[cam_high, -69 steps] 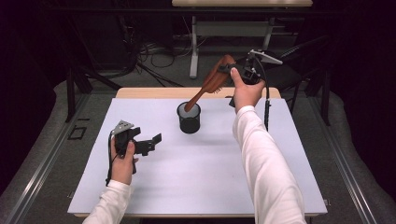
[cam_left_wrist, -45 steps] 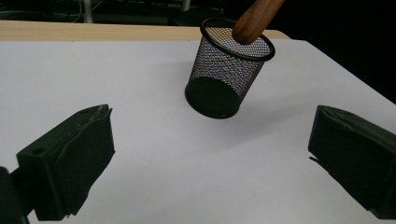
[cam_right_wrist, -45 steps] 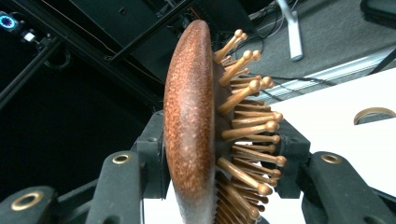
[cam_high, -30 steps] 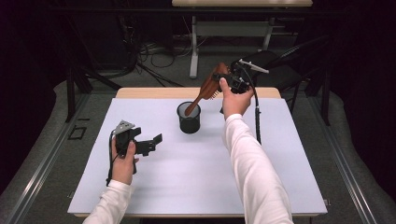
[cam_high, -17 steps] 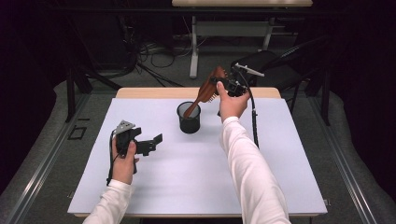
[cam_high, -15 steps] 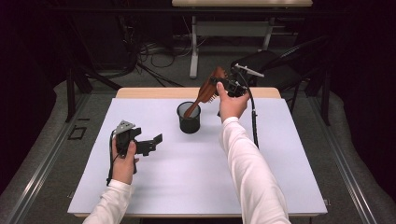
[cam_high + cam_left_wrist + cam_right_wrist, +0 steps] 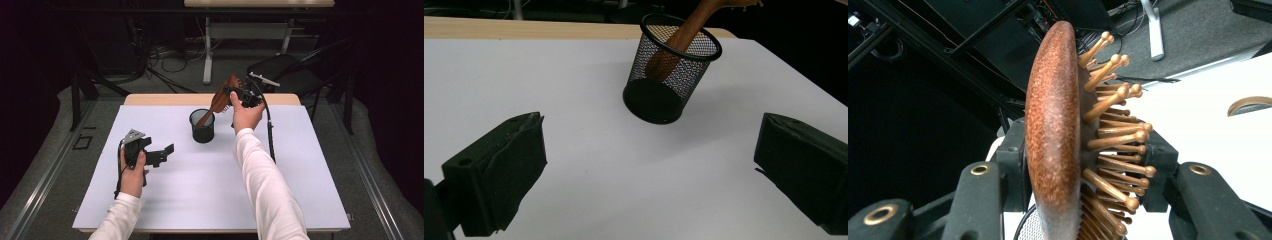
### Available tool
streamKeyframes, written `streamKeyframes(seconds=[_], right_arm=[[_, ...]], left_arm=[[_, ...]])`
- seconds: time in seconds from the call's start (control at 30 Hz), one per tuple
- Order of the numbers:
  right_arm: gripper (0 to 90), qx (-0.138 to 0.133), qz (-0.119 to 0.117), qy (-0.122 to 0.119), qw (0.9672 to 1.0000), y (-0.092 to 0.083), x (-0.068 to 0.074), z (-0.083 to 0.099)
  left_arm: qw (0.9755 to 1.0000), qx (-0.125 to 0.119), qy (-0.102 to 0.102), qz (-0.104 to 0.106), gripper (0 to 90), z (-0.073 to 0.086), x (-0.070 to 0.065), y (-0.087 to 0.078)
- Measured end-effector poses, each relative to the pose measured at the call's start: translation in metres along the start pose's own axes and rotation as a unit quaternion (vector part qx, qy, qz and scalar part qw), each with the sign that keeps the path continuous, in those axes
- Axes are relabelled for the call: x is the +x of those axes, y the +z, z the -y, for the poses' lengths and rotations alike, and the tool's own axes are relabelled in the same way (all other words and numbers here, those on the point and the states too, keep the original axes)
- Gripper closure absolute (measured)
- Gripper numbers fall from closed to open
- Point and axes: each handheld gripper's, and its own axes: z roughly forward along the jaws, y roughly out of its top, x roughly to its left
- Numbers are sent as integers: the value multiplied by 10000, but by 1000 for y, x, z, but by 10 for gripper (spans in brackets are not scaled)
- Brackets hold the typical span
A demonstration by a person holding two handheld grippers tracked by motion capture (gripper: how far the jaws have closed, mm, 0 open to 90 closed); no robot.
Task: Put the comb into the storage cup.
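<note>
Right hand-held gripper (image 7: pixel 235 95) clamps hairbrush (image 7: pixel 222 98) head between jaws.

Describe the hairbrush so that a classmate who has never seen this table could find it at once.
On the white table, look toward the far edge for the black mesh cup. The wooden hairbrush leans out of it, handle down inside. Its reddish-brown head with golden pins is clamped in the right tongs.

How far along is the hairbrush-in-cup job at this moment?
Done: the brush handle tip already sits inside the mesh cup. In hand: the right claw clamps the brush head, holding it tilted. Left: letting go. The left claw hovers open, apart from the cup.
</note>
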Motion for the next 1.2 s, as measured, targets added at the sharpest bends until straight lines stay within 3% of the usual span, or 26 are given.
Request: streamKeyframes(seconds=[0.37, 0.73, 1.2], right_arm=[[498, 38, -28, -77, 10000, 4, 0, 8], [497, 89, 4, -302, 9995, 9, 4, 18], [495, 126, 8, -315, 9994, 14, 4, 25]], left_arm=[[10000, 5, -20, -6, 4, 0, 1, 0], [10000, 2, -39, 8, 4, 0, 1, 0], [10000, -1, -66, -2, 4, 0, 2, 0]])
